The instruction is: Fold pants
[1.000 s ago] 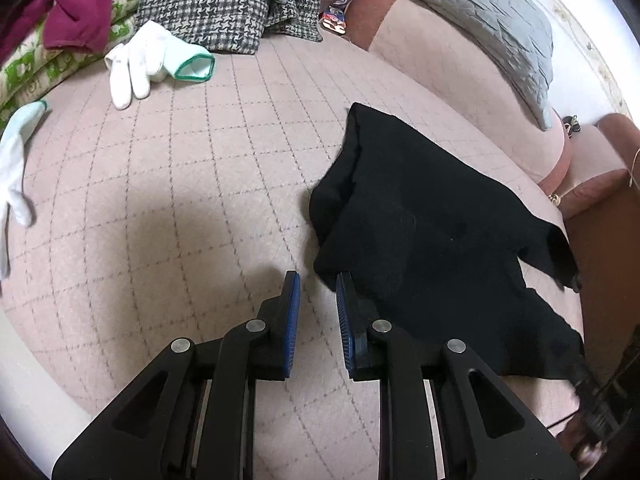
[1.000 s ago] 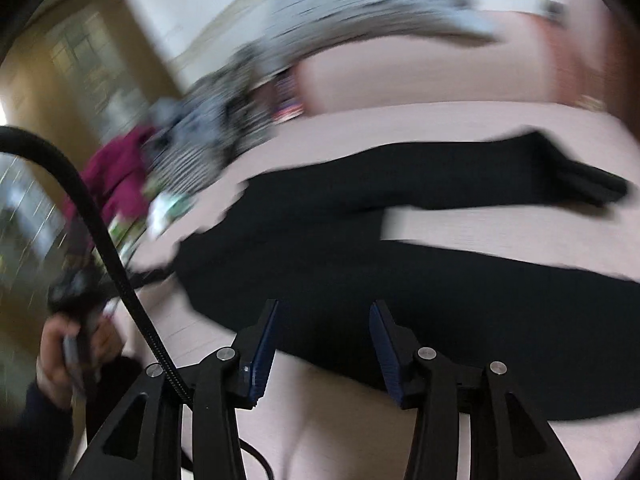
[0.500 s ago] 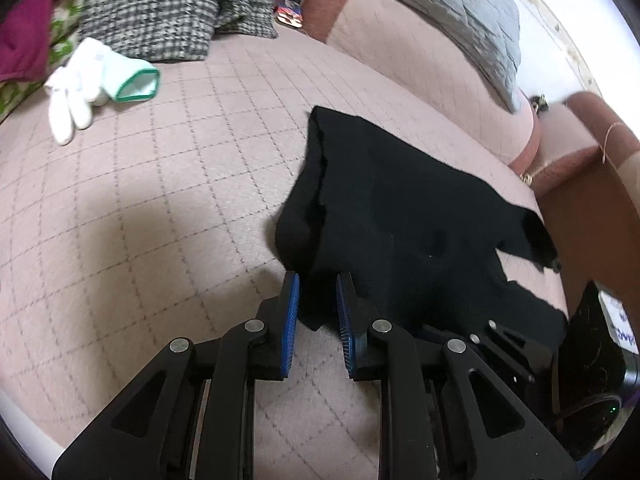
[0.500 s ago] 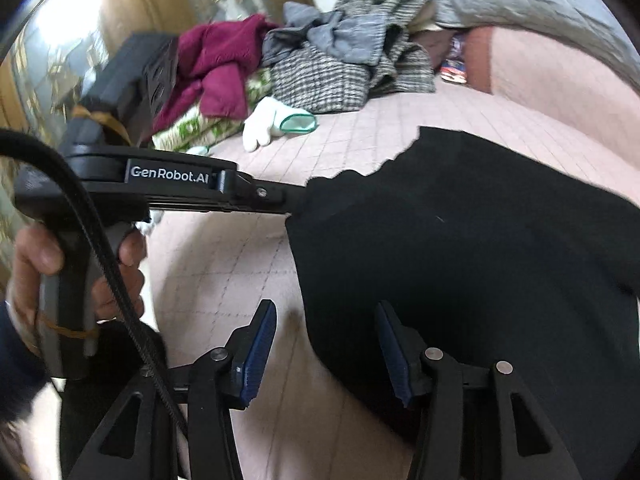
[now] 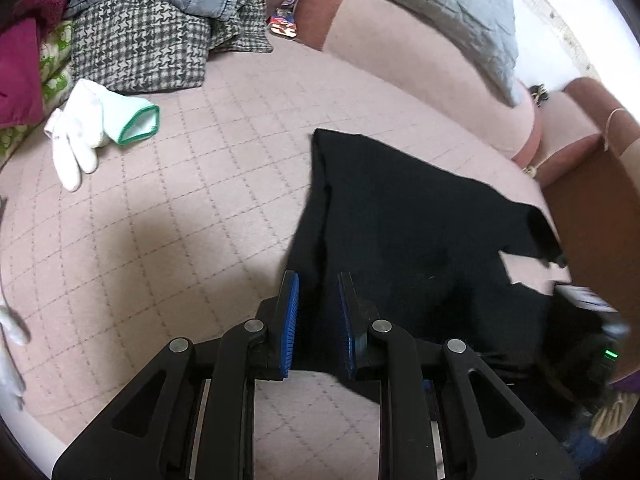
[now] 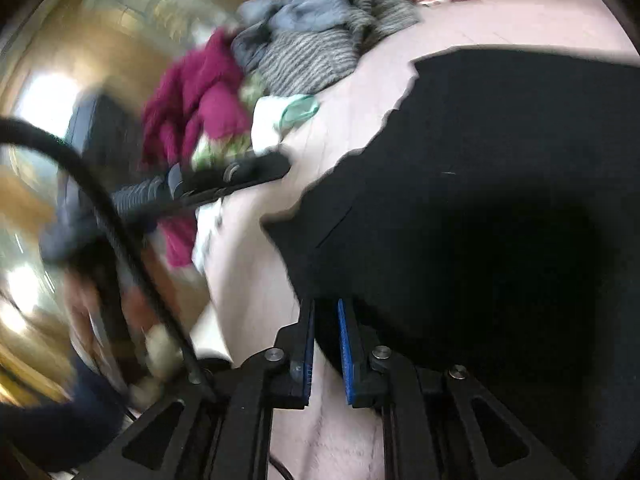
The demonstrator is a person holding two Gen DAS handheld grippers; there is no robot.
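The black pants (image 5: 404, 232) lie spread on the pink quilted sofa seat (image 5: 192, 200), waist end near me, legs running to the right. My left gripper (image 5: 318, 280) has its blue pads close together around the near waist edge of the pants. In the right wrist view the pants (image 6: 500, 184) fill the right half. My right gripper (image 6: 325, 308) is nearly closed on the near edge of the black cloth. The left gripper's body (image 6: 224, 180) shows blurred at the left there.
A white glove with a green cuff (image 5: 100, 128) lies on the seat at left. A pile of clothes, houndstooth (image 5: 136, 48), denim and maroon, sits at the back left. A grey cushion (image 5: 420, 8) lies on the sofa back. The sofa's front edge is near me.
My left gripper has moved onto the waist edge of the pants. My right gripper's jaws have narrowed from wide open onto the cloth edge; the right view has swung and blurred.
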